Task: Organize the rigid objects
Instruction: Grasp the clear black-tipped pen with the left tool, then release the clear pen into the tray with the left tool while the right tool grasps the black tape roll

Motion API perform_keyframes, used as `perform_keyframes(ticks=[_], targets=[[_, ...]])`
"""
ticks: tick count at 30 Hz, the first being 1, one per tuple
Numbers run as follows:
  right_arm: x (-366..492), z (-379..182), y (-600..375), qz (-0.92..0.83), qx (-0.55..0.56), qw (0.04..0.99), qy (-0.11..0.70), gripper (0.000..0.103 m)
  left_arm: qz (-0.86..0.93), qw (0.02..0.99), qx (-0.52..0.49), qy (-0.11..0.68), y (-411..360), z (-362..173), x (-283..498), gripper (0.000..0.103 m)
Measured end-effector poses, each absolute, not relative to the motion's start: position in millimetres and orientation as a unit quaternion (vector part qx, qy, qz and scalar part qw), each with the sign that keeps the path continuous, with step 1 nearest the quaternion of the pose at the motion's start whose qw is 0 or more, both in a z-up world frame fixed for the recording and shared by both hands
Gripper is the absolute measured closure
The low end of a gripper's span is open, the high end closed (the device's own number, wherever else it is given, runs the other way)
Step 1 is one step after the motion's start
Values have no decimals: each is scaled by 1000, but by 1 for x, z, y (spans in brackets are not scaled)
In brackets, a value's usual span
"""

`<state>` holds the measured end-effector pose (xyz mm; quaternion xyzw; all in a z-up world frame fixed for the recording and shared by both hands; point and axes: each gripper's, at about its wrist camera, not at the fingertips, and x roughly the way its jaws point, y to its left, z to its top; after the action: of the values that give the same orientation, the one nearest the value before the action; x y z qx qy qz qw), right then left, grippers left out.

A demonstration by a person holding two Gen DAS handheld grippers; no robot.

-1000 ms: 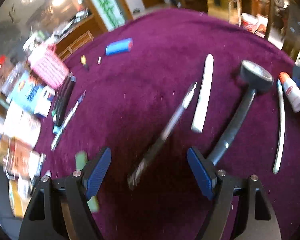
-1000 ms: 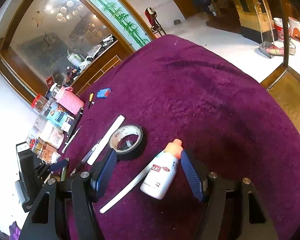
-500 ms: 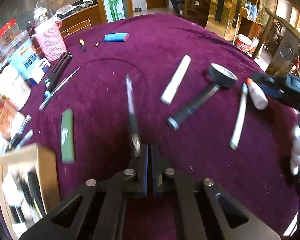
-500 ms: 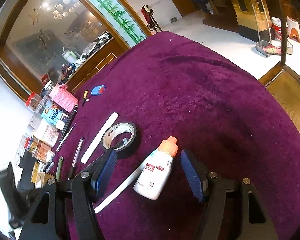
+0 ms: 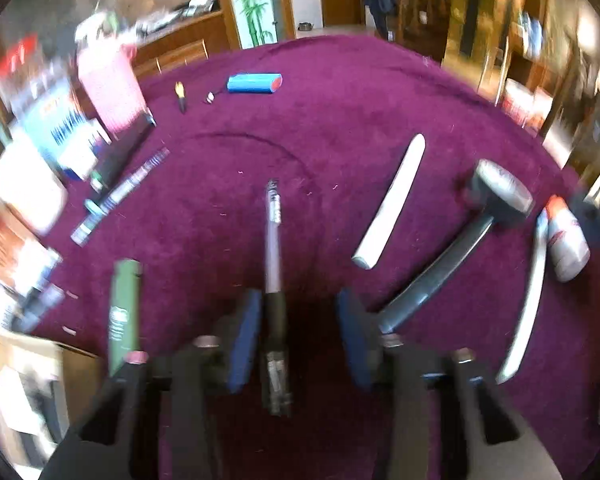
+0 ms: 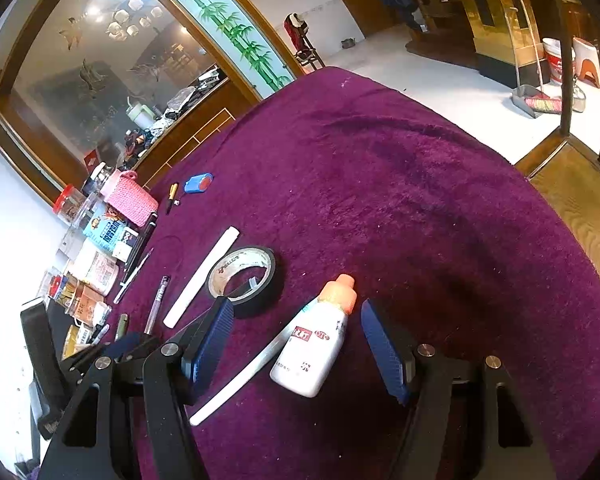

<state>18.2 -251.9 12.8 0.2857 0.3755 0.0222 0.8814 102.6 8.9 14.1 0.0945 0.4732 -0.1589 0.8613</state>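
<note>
Purple surface (image 6: 420, 200) still messy; most stuff not sorted yet. L gripper (image 5: 296, 336) opening, pen (image 5: 274, 280) between jaws, no squeeze. R gripper (image 6: 296, 348) wide around glue bottle (image 6: 316, 344), not touching

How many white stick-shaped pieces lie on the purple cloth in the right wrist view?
2. One white stick lies left of the tape roll; the other white stick runs beside the glue bottle, partly hidden under it. None hidden that I can tell.
</note>
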Motion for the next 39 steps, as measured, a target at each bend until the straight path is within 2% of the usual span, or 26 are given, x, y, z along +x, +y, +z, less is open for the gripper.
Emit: perform_keyframes(ticks=[1, 3, 6, 15, 21, 30, 39], targets=[[20, 13, -251, 21, 284, 882, 377, 32, -159, 861, 84, 476, 11, 14, 102, 87], [21, 12, -249, 23, 282, 881, 379, 32, -159, 863, 90, 470, 12, 15, 96, 93], [21, 13, -249, 24, 282, 882, 376, 32, -169, 863, 45, 474, 27, 21, 84, 93], [17, 14, -247, 17, 270, 889, 369, 32, -179, 892, -5, 416, 69, 74, 0, 93], [16, 11, -245, 11, 257, 891, 374, 33, -136, 909, -58, 391, 146, 100, -79, 93], [15, 6, -246, -2, 255, 890, 378, 33, 10, 891, -136, 433, 273, 61, -130, 93], [16, 7, -240, -7, 235, 895, 380, 33, 30, 890, -133, 436, 278, 45, -126, 91]])
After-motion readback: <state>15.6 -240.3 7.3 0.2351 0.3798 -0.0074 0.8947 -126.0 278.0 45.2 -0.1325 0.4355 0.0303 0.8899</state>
